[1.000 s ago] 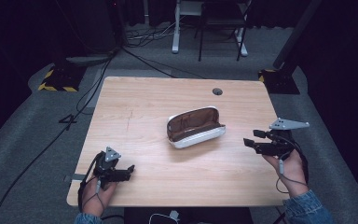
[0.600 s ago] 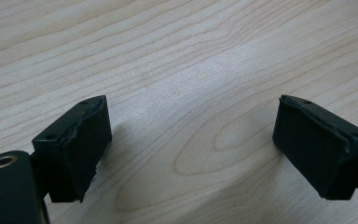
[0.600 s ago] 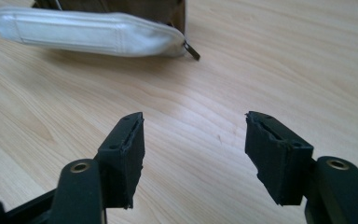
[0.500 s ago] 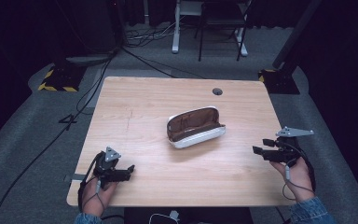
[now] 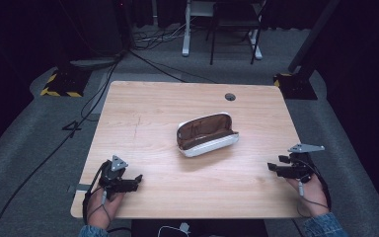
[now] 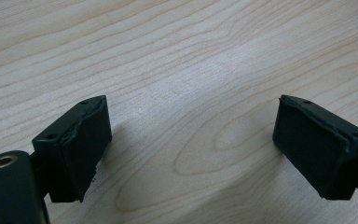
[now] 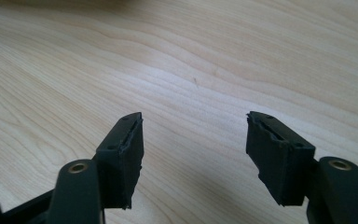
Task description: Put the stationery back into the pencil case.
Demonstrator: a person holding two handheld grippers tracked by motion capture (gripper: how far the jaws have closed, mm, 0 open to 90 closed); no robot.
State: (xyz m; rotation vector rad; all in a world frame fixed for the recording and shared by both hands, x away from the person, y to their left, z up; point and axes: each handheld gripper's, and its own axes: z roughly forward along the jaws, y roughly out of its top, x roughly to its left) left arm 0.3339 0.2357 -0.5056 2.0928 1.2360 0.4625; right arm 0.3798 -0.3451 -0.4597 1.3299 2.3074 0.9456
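Note:
An open glasses case (image 5: pixel 207 134), white outside and brown inside, lies with nothing in it at the middle of the wooden table (image 5: pixel 153 108). My left gripper (image 5: pixel 137 179) rests near the front left corner, pointing right, open with bare wood between its jaws (image 6: pixel 191 116). My right gripper (image 5: pixel 272 168) is low over the table's front right edge, pointing left toward the case but well short of it. Its jaws have just been opening and stand apart with nothing between them (image 7: pixel 195 126).
A round cable hole (image 5: pixel 230 97) sits near the table's back edge. Beyond the table are chair legs (image 5: pixel 234 34), floor cables (image 5: pixel 143 49) and a yellow-black striped base (image 5: pixel 61 84). Bare wood surrounds the case on all sides.
My right gripper has sunk toward the table and drifted nearer the front right edge. The left gripper and the case have stayed put.

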